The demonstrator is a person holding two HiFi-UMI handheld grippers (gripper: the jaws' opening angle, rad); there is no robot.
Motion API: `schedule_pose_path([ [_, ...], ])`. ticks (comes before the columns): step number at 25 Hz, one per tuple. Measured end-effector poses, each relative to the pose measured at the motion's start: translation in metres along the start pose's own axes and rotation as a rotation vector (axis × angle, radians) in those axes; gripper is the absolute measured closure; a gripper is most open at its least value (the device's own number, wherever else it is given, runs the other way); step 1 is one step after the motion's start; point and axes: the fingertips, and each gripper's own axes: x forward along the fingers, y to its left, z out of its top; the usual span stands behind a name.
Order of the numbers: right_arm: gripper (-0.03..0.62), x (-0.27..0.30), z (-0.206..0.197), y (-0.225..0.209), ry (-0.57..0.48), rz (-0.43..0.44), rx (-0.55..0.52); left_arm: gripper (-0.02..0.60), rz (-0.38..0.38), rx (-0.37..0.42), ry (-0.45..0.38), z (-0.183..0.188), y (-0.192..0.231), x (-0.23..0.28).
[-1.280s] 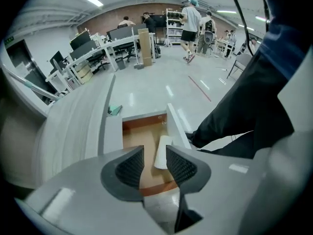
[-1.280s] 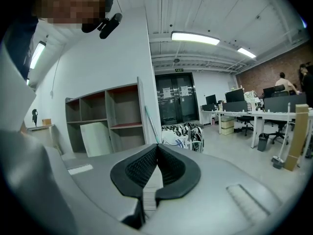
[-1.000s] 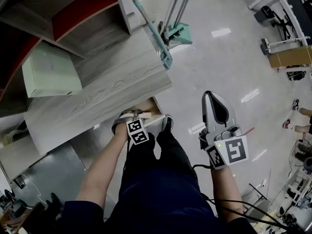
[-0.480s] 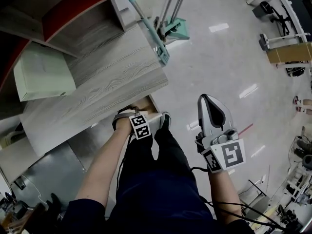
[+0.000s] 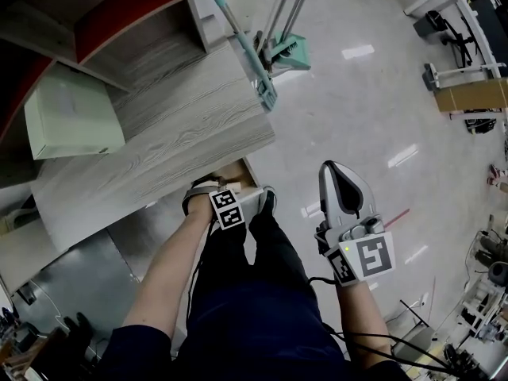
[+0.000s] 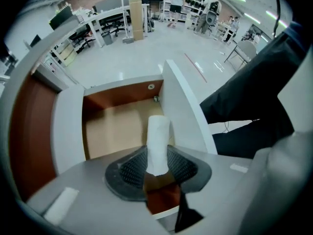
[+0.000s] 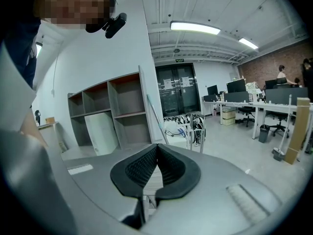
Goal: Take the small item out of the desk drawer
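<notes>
The desk drawer (image 6: 120, 126) is pulled open, with a bare wooden bottom and white sides. My left gripper (image 6: 157, 154) hangs just above its front edge. A small white roll (image 6: 158, 138) stands upright between the pads, which press on it, and the jaws are closing. In the head view the left gripper (image 5: 211, 189) reaches under the grey wood desk top (image 5: 159, 149) at the drawer (image 5: 240, 172). My right gripper (image 5: 341, 182) is held apart at the right over the floor. Its jaws meet with nothing between them, as the right gripper view (image 7: 156, 150) shows.
A pale green box (image 5: 71, 117) lies on the desk. Broom and mop handles (image 5: 252, 58) lean at the desk's far end beside a shelf unit (image 7: 110, 111). The person's dark-trousered legs (image 5: 254, 292) stand right by the drawer. Office desks and people are far off.
Both grippers stay about where they were. The right one has drifted slightly down and left in the head view.
</notes>
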Motion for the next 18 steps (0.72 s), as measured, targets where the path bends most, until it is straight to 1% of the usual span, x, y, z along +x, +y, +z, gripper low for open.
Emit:
schedule_pose_path([
  [6,0.588,0.003,0.006,0.009,-0.013,0.029,-0.008,0.453,0.038,-0.084,-0.093,0.012,0.005,-0.028],
  [10,0.588,0.008,0.015,0.016,-0.035,0.052,-0.017,0.453,0.062,-0.161,-0.175,0.024,0.012,-0.058],
  [14,0.588,0.011,0.026,0.024,-0.056,0.071,-0.032,0.453,0.107,-0.243,-0.271,0.034,0.024,-0.098],
  [18,0.588,0.013,0.041,0.030,-0.083,0.081,-0.052,0.453,0.172,-0.296,-0.378,0.046,0.042,-0.148],
])
